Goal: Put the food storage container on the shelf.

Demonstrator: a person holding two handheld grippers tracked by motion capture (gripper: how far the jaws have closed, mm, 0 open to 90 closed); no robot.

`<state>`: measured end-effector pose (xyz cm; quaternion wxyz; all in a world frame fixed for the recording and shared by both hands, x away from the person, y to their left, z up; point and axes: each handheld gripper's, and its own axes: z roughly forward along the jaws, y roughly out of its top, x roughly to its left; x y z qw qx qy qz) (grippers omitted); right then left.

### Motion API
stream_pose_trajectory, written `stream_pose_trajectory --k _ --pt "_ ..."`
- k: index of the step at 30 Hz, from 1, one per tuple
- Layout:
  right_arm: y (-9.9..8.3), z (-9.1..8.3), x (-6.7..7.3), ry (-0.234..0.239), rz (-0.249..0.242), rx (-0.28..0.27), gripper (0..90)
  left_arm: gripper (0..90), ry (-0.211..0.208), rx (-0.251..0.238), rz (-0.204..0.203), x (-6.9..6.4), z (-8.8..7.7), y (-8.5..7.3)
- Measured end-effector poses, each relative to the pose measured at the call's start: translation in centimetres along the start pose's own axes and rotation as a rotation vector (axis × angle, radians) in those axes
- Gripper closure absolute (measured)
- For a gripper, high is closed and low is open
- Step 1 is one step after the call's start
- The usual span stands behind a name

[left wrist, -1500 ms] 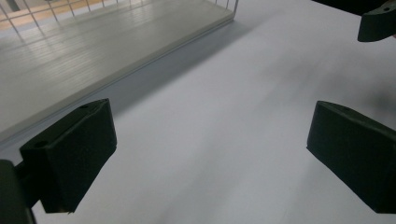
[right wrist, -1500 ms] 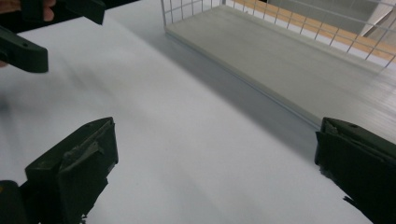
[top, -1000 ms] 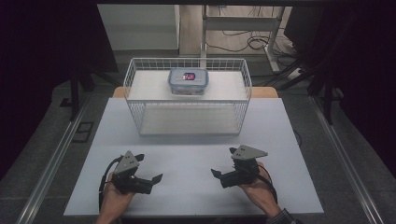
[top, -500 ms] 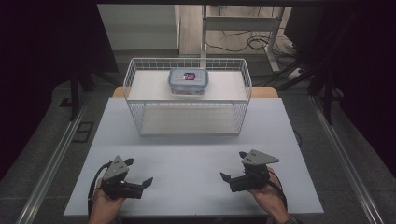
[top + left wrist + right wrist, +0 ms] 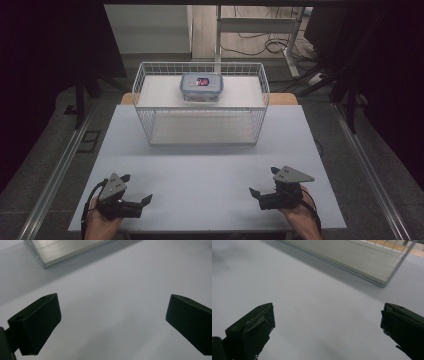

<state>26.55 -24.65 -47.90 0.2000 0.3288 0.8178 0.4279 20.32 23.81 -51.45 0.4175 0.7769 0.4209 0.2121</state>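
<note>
Grippers both empty, low on the near edge of the white table (image 5: pixel 210 170). Left gripper (image 5: pixel 136 192) sits at about 7 o'clock of the tabletop in the high view, held in the person's left hand (image 5: pixel 102 222), jaws spread wide and pointing toward 3 o'clock, nothing between them; grey three-cornered plate on top, black cable looping off its 9 o'clock side. Right gripper (image 5: pixel 264 184) sits at about 5 o'clock of the tabletop, held in the right hand (image 5: pixel 300 215), jaws likewise released and spread, pointing toward 9 o'clock, nothing gripped. The two grippers face each other, well apart, bare table between them. Left gripper view: left gripper (image 5: pixel 112 322) with both black jaws far apart over plain white surface, a pale edge of the basket's base at 11 o'clock. Right gripper view: right gripper (image 5: pixel 327 325) also wide open over the table, basket base and a thin wire at 1 o'clock. White wire basket (image 5: pixel 150 125) stands at 12 o'clock of the table, well apart from both grippers, open top, long side facing the person. Inside it, at the far wall, roughly centre, sits a clear plastic food container (image 5: pixel 201 87) with a blue-rimmed lid and a red-and-dark label on top; upright, lid on, untouched. Beyond the table at 12 o'clock: floor with loose cables (image 5: pixel 260 42) and a metal frame leg; dark surroundings at 9 and 3 o'clock.
</note>
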Motion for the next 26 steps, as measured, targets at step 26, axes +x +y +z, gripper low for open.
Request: stream_pose_trajectory --k 26 --pt "-3.7 0.3 -0.8 -0.043 0.011 0.166 0.0 0.1 0.039 0.117 -0.033 1.3 -0.6 -3.6"
